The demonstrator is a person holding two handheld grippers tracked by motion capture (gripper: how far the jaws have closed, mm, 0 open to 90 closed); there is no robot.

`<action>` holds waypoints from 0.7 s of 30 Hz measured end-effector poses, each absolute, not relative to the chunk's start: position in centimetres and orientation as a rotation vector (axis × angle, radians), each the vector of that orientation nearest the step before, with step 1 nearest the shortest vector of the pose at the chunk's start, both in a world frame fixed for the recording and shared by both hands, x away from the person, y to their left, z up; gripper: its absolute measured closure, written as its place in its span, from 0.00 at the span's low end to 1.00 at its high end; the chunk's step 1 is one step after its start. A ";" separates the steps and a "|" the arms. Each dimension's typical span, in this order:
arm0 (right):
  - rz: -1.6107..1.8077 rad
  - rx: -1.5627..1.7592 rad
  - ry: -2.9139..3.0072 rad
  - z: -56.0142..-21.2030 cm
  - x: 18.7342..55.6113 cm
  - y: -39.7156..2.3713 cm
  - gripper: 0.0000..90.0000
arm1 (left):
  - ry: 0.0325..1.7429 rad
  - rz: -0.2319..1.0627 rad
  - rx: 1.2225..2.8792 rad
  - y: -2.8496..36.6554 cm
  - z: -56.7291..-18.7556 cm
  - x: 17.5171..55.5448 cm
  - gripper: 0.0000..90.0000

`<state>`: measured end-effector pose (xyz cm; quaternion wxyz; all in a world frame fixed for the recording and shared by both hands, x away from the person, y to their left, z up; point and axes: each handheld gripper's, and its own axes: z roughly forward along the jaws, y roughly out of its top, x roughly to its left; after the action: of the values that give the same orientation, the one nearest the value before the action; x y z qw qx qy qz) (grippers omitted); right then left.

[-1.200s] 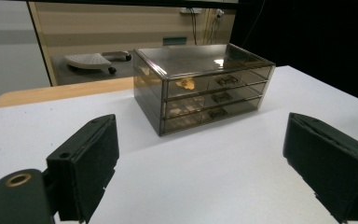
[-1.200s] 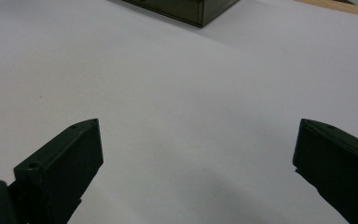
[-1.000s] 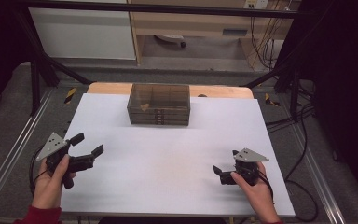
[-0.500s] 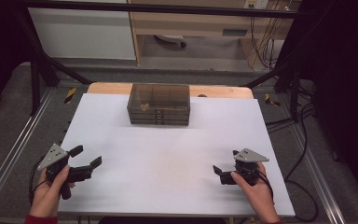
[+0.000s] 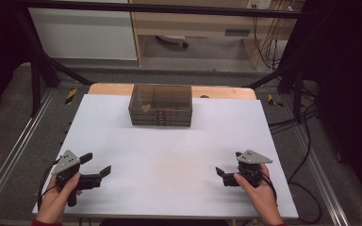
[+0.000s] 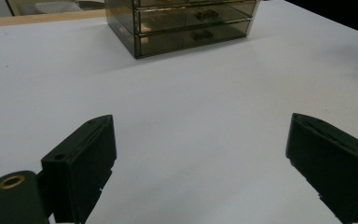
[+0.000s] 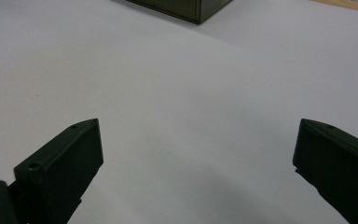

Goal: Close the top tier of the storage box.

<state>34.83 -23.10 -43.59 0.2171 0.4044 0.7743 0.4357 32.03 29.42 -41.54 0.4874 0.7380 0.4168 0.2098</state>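
Both tongs, left [image 5: 95, 168] and right [image 5: 227, 175], released, empty, near desk [image 5: 179, 155] front corners. Risk: drawer box [image 5: 160, 105] at back edge sliding when pulled.

A smoky, see-through drawer chest [image 5: 160, 105] is sitting upright in the upper middle of the high view, at the white table's far edge. Its stacked drawers [image 6: 193, 25] are staying shut, handles facing the viewer.

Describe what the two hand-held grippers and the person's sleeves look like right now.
Both are black. The left hand-held gripper and the right hand-held gripper each carry a grey three-cornered plate on top and end in two blocky black jaws. A dark cable trails from each. A red cuff shows at the left wrist.
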 end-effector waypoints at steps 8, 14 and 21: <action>1.218 1.149 2.127 -43.5 34.7 -24.0 0.02 | 1.015 0.520 1.825 29.0 -41.6 31.6 0.08; 1.228 1.183 2.106 -43.5 34.7 -24.8 0.02 | 1.074 0.554 1.820 30.8 -42.1 32.3 0.08; 1.216 1.235 2.062 -44.0 35.2 -25.2 0.03 | 1.178 0.572 1.775 33.1 -42.5 33.2 0.09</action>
<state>35.20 -25.17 -43.97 0.2222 0.4469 0.7465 0.4401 33.19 33.11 -42.49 0.4510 0.7184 0.4765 0.2313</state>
